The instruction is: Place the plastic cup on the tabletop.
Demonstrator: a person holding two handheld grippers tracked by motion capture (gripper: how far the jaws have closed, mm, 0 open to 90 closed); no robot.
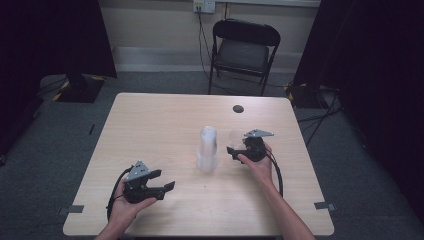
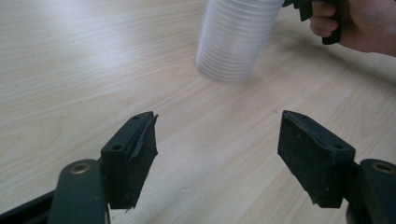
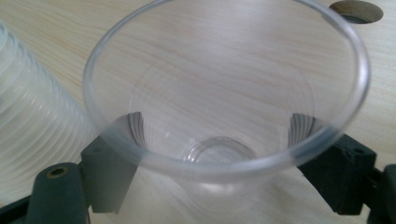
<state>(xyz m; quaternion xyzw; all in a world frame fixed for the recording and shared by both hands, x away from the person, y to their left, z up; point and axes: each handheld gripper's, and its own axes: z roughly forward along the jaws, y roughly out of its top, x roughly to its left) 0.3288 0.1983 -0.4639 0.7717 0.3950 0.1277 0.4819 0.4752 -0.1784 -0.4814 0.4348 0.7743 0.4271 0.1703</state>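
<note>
**Single clear cup between the right jaws, stack standing mid-table**

Nearest the high camera, two bare forearms come in from the bottom edge, each hand wrapped around a black gripper. On the near left of the pale wooden table (image 1: 150,120), the left gripper (image 1: 165,181) lies low over the wood, its tips pointing toward the table's middle. Its own view shows both jaws standing wide apart with bare tabletop between them and nothing held; the foam on one pad looks frayed at its edge.

Farther in, near the centre of the table, stands the stack of clear plastic cups (image 1: 207,149), upright and ribbed with nested rims. From the left gripper view the stack (image 2: 236,39) rises beyond the open jaws, well apart from them, with the other hand and its black handle at the upper right.

Just to the right of the stack is the right gripper (image 1: 232,150), the grey three-cornered plate on top, its tips pointing left toward the stack. A single clear cup (image 1: 235,137) shows faintly at those tips. In the right gripper view this cup (image 3: 224,93) sits between the two jaws, mouth toward the camera and base down by the pads. Both pads stand beside the cup's lower wall; whether they press on it I cannot tell. The stack (image 3: 32,121) is close at the left.

Beyond, a round cable hole (image 1: 238,108) marks the table's far side, and a black folding chair (image 1: 243,52) stands against the wall.
</note>
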